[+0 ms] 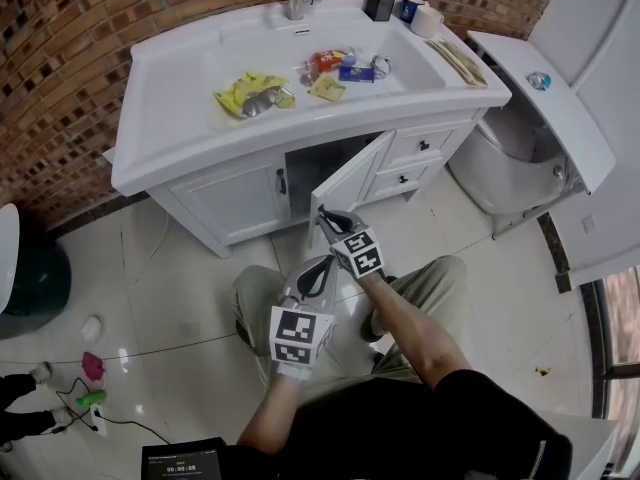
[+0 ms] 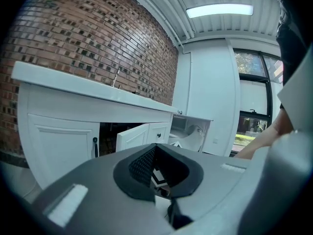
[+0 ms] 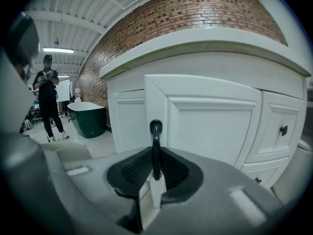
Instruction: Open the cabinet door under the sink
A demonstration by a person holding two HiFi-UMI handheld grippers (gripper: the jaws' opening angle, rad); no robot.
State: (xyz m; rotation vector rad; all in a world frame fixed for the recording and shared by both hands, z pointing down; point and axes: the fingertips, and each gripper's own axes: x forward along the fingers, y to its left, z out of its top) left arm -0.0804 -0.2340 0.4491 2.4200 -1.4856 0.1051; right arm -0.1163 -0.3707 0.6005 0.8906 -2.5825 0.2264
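The white cabinet door (image 1: 348,181) under the sink (image 1: 165,118) stands swung out toward me, with the dark cabinet inside showing behind it. My right gripper (image 1: 328,219) is at the door's free edge, shut on its black handle (image 3: 155,143), which stands upright between the pads in the right gripper view. The door panel (image 3: 210,126) fills that view's middle. My left gripper (image 1: 308,274) hangs nearer to me, behind the right one, shut and holding nothing. In the left gripper view the open door (image 2: 133,136) shows beyond the left gripper (image 2: 159,173).
The left cabinet door (image 1: 245,200) is closed, its black handle (image 1: 282,181) facing me. Two drawers (image 1: 420,148) sit right of the opening, a toilet (image 1: 500,158) beyond. Wrappers lie in the basin. A green tub (image 1: 35,278) and cables (image 1: 90,368) are on the floor at left. A person (image 3: 48,97) stands far off.
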